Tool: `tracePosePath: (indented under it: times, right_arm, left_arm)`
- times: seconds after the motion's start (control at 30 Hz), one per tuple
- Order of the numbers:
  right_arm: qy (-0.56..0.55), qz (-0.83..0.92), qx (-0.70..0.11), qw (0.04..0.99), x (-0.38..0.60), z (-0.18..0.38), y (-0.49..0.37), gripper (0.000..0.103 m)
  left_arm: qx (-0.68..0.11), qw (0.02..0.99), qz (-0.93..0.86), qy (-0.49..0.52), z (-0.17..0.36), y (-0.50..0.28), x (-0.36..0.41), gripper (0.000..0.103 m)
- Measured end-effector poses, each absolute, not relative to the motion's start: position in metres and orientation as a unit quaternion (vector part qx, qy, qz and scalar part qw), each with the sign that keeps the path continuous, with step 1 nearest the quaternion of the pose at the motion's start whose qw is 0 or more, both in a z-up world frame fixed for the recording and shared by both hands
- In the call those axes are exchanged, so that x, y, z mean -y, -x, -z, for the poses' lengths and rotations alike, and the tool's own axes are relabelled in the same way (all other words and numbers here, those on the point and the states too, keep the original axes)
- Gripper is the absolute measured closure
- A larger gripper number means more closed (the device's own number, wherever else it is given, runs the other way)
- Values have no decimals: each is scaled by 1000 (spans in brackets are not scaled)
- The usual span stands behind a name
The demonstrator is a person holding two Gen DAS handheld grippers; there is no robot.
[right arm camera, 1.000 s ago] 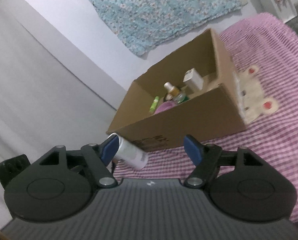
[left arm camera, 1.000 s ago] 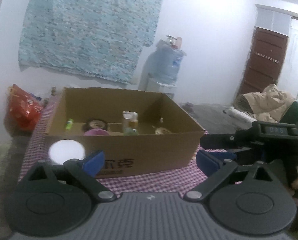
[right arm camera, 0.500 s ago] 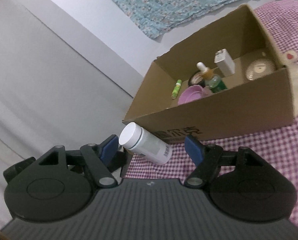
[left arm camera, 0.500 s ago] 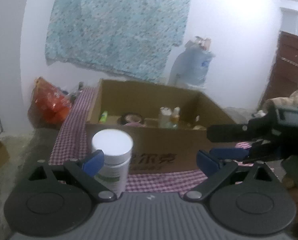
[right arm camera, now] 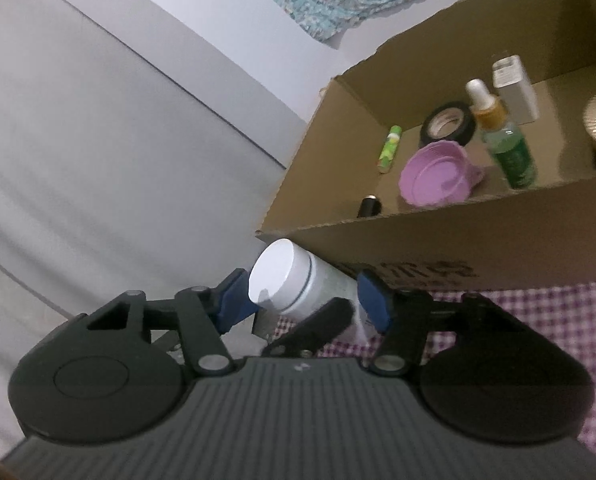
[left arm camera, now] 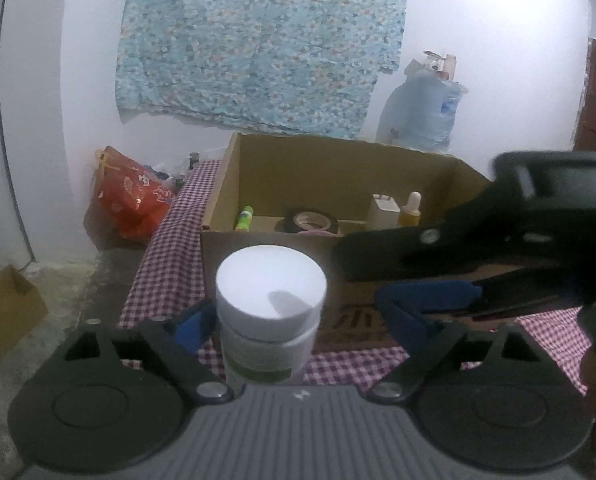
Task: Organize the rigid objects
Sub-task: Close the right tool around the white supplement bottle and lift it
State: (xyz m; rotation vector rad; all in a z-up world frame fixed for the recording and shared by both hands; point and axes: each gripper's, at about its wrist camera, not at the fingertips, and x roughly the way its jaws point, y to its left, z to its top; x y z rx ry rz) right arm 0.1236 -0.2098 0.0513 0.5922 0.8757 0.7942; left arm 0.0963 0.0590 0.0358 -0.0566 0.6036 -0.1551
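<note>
A white-capped pill bottle point(left arm camera: 269, 312) stands on the checked cloth in front of the open cardboard box point(left arm camera: 282, 248). My left gripper point(left arm camera: 294, 318) is open, and the bottle sits between its blue pads, close to the left one. My right gripper point(right arm camera: 303, 298) has narrowed around the same bottle point(right arm camera: 298, 284); its pads stand at both sides of it, and I cannot tell whether they press it. The box point(right arm camera: 437, 240) holds a purple lid point(right arm camera: 437, 178), tape roll point(right arm camera: 447, 122), green bottle point(right arm camera: 511, 152), dropper bottle point(right arm camera: 485, 108), white box point(right arm camera: 515, 88) and green tube point(right arm camera: 387, 148).
The right gripper's body point(left arm camera: 517, 228) crosses the left wrist view in front of the box. A red bag point(left arm camera: 130, 196) lies on the floor left of the table. A small cardboard box point(left arm camera: 6, 312) sits on the floor. A water jug point(left arm camera: 421, 112) stands behind.
Both grippers have moved in on the white bottle. It now sits between the pads of each. The right gripper's jaws have narrowed around it.
</note>
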Motion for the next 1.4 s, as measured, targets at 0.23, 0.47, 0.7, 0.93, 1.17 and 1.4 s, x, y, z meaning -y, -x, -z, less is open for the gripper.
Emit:
tracePosePath:
  times: [0.23, 0.47, 0.7, 0.93, 1.17, 1.4]
  right_arm:
    - [-277, -364, -415, 786, 197, -43, -139, 50]
    - [-292, -373, -426, 771, 193, -33, -145, 56]
    - [-292, -371, -419, 776, 205, -39, -132, 56]
    - [-323, -341, -409, 782, 244, -39, -108, 55]
    - [-334, -309, -392, 800, 282, -42, -81, 55]
    - [-346, -292, -396, 799, 298, -30, -81, 55]
  left_arm:
    - [-301, 950, 72, 35, -33, -100, -64, 32]
    - [-298, 952, 57, 39, -33, -99, -67, 48]
    - [-296, 951, 84, 44, -40, -92, -57, 49]
    - [-296, 945, 137, 33, -43, -84, -28, 49]
    - [-296, 938, 181, 11, -40, -78, 3, 49]
    - [-303, 934, 188, -11, -32, -82, 18, 49]
